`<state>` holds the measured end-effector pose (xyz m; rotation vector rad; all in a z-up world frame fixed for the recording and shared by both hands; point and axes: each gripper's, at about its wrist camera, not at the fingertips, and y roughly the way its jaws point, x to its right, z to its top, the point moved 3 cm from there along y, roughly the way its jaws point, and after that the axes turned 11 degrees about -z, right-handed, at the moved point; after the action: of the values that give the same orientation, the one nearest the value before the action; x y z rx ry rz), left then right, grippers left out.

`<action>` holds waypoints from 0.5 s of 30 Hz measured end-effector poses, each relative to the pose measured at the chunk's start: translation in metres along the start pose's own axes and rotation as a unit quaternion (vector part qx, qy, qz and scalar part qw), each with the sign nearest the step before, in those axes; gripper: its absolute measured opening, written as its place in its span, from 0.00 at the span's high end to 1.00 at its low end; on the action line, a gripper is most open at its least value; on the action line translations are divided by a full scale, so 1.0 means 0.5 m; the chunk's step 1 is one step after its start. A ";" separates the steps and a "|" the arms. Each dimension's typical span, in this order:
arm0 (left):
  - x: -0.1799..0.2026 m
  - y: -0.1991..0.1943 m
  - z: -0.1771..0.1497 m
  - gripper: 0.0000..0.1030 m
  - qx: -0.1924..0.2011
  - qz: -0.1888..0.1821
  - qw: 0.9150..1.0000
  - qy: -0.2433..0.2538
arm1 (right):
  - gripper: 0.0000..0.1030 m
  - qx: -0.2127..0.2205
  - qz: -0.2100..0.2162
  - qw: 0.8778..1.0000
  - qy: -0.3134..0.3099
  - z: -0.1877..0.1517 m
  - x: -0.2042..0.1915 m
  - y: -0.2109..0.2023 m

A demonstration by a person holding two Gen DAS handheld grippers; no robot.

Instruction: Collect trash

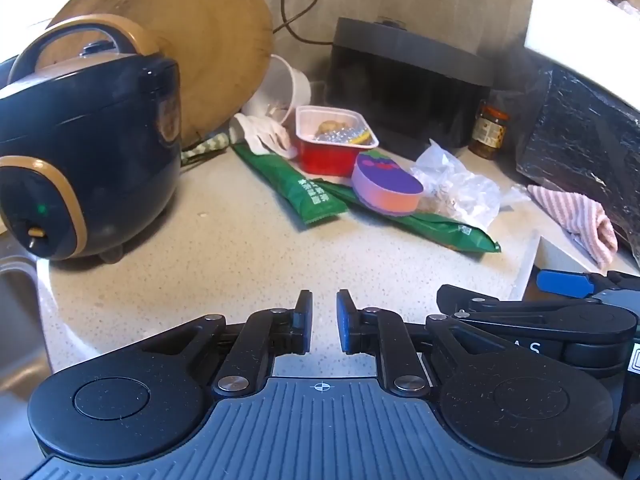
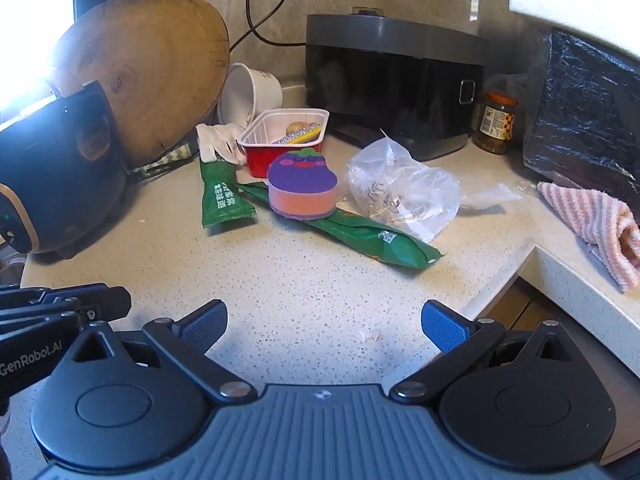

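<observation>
Trash lies in a heap on the speckled counter point(image 1: 240, 264): two green wrappers point(image 1: 292, 188) point(image 2: 224, 200), a longer green wrapper point(image 2: 376, 236), a crumpled clear plastic bag point(image 1: 456, 188) point(image 2: 404, 192), a red tray with scraps point(image 1: 332, 140) point(image 2: 280, 136), a tipped white cup point(image 1: 284, 88) point(image 2: 248, 92) and a white tissue point(image 1: 264, 132). A purple eggplant sponge point(image 1: 386, 186) point(image 2: 302, 184) rests on the wrappers. My left gripper point(image 1: 324, 320) is nearly shut and empty, short of the heap. My right gripper point(image 2: 324, 328) is open and empty over bare counter.
A dark rice cooker point(image 1: 80, 152) stands at left before a round wooden board point(image 1: 192, 40). A black appliance point(image 2: 392, 72), a jar point(image 2: 496, 120), a black foil bag point(image 2: 584, 112) and a pink striped cloth point(image 2: 592, 224) sit at back right. The counter edge point(image 2: 504, 276) drops off at right; a sink point(image 1: 16, 320) lies at left.
</observation>
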<state>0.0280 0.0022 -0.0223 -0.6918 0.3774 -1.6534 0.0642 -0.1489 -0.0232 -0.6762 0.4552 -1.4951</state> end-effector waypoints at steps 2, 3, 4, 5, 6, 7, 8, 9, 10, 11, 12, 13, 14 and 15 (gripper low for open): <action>-0.001 0.000 0.000 0.83 0.000 0.000 1.000 0.000 | 0.00 -0.002 0.001 1.000 0.001 -0.001 0.002 0.002; -0.001 0.001 0.000 0.83 0.000 0.000 1.000 0.000 | 0.00 -0.002 0.001 1.000 0.002 -0.001 0.004 0.003; -0.001 0.001 -0.001 0.83 0.000 0.000 1.000 0.000 | 0.00 -0.003 0.001 1.000 0.002 -0.001 0.004 0.003; -0.001 0.001 -0.001 0.83 -0.001 -0.001 1.000 0.000 | 0.00 -0.003 0.000 1.000 0.002 -0.002 0.004 0.003; -0.001 0.001 -0.002 0.83 -0.001 -0.001 1.000 0.001 | 0.00 -0.004 0.000 1.000 0.003 -0.003 0.004 0.002; 0.000 0.002 -0.002 0.83 -0.001 -0.002 1.000 0.001 | 0.00 -0.004 -0.001 1.000 0.005 -0.004 0.005 0.001; 0.000 0.002 -0.002 0.83 -0.002 -0.003 1.000 0.002 | 0.00 -0.004 -0.001 1.000 0.006 -0.003 0.006 0.002; 0.002 0.003 -0.002 0.83 -0.003 -0.004 1.000 0.003 | 0.00 -0.005 -0.002 1.000 0.007 -0.004 0.008 0.002; 0.002 0.004 -0.003 0.83 -0.003 -0.004 1.000 0.003 | 0.00 -0.007 -0.003 1.000 0.009 -0.005 0.010 0.003; 0.003 0.005 -0.003 0.83 -0.004 -0.005 1.000 0.004 | 0.00 -0.008 -0.003 1.000 0.010 -0.005 0.012 0.004; 0.004 0.006 -0.003 0.83 -0.004 -0.006 1.000 0.004 | 0.00 -0.009 -0.004 1.000 0.012 -0.006 0.013 0.004; 0.004 0.006 -0.003 0.83 -0.005 -0.007 1.000 0.004 | 0.00 -0.011 -0.004 1.000 0.012 -0.008 0.016 0.005; 0.006 0.007 -0.004 0.83 -0.006 -0.008 1.000 0.005 | 0.00 -0.013 -0.005 1.000 0.013 -0.009 0.018 0.006; 0.006 0.008 -0.005 0.83 -0.007 -0.010 1.000 0.005 | 0.00 -0.014 -0.006 1.000 0.013 -0.010 0.018 0.007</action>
<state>0.0293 -0.0020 -0.0257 -0.6995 0.3918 -1.6745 0.0642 -0.1587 -0.0279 -0.6830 0.4937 -1.5125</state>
